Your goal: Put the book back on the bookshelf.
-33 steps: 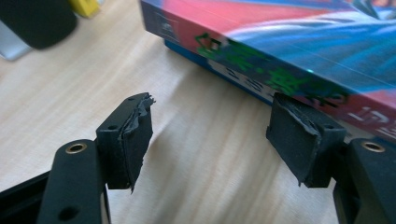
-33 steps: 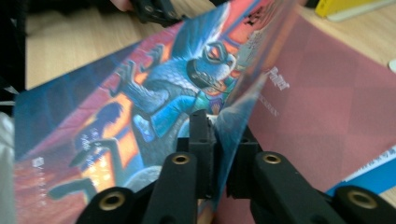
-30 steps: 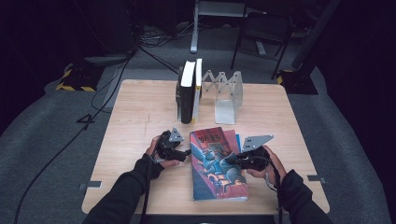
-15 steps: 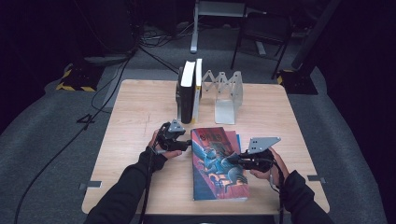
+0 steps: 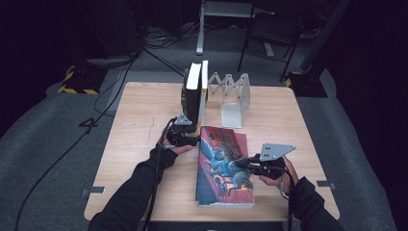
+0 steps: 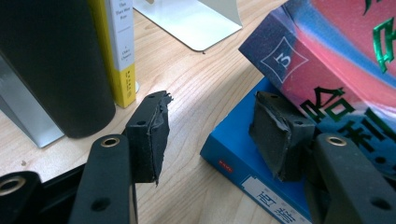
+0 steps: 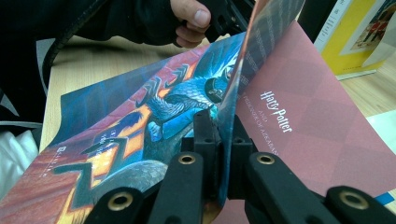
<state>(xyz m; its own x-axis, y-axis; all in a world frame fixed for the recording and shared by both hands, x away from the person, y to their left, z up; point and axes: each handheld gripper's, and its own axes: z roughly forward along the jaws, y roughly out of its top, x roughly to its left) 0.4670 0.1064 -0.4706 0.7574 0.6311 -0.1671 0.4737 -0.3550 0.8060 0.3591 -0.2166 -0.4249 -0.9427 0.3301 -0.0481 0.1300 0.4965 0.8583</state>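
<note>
A thick book with a dragon picture on its cover point(image 5: 216, 187) lies flat on the wooden table point(image 5: 139, 120). My right gripper point(image 5: 248, 166) is shut on the free edge of the front cover point(image 7: 140, 116) and holds it raised, baring a maroon title page point(image 7: 299, 126). My left gripper point(image 5: 192, 140) sits at the book's far left corner. Its jaws have just been closing and still stand apart. In the left gripper view my left gripper point(image 6: 210, 116) has the blue spine corner point(image 6: 238, 154) between its jaws, one pad point(image 6: 275, 135) at the spine, the other over bare wood.
A black book point(image 5: 191, 98) and a white-and-yellow one point(image 6: 122, 51) stand upright at the table's far middle against a grey bookend point(image 6: 28, 121). A folding metal rack point(image 5: 235, 98) stands right of them. Cables and a chair lie beyond the table.
My left gripper has moved away from me and to the right, up to the book's far left corner, and its jaws have narrowed. The right gripper has kept its hold on the cover.
</note>
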